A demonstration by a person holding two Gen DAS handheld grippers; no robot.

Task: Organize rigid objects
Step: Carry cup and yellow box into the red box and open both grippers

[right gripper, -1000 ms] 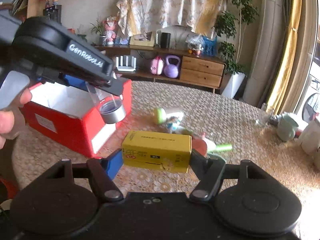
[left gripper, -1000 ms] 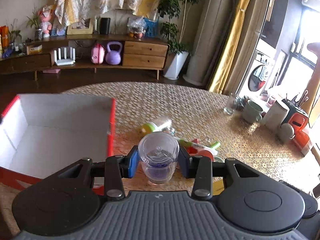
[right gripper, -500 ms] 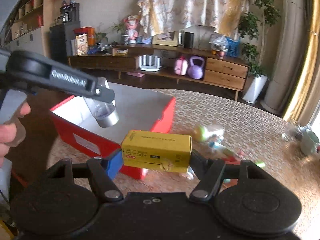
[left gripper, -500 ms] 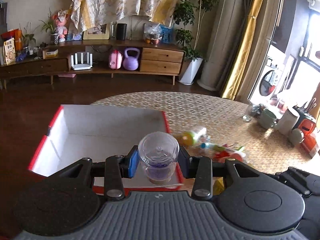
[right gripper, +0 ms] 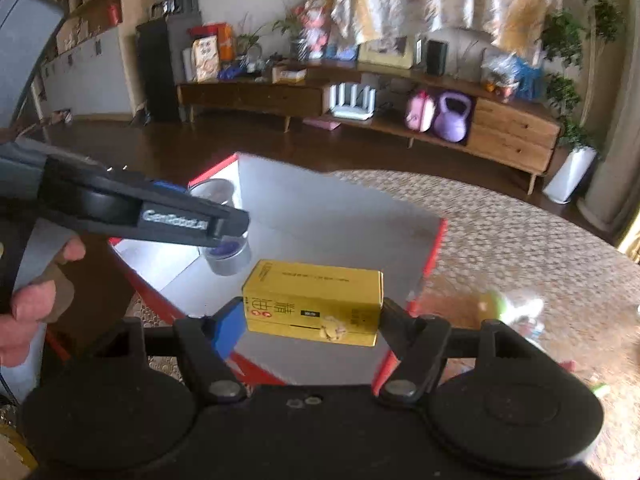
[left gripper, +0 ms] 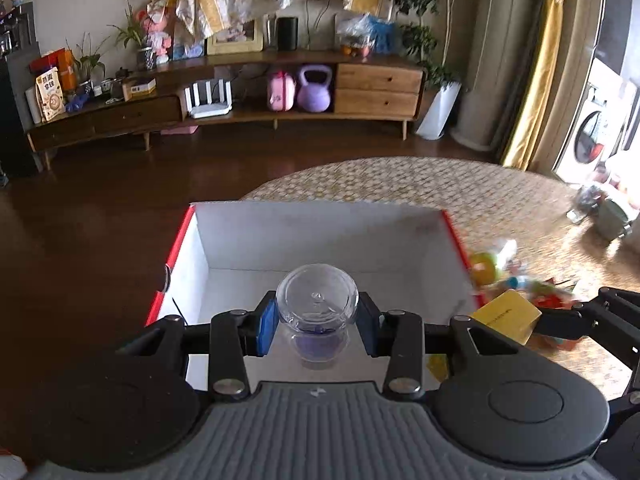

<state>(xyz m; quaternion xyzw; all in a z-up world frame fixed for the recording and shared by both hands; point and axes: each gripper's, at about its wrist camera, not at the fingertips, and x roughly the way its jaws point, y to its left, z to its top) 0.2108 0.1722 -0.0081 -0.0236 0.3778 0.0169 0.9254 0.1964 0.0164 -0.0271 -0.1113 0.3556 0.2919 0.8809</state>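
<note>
Your left gripper jaws pinch the clear jar by its sides over the red box; treat it as light, rigid and slippery. Your right gripper jaws clamp the yellow carton end to end above the box; its walls likely crush.

clear jar, yellow carton, above red box

right gripper: clamps yellow carton over red box | left gripper: grips clear jar above same box
</note>
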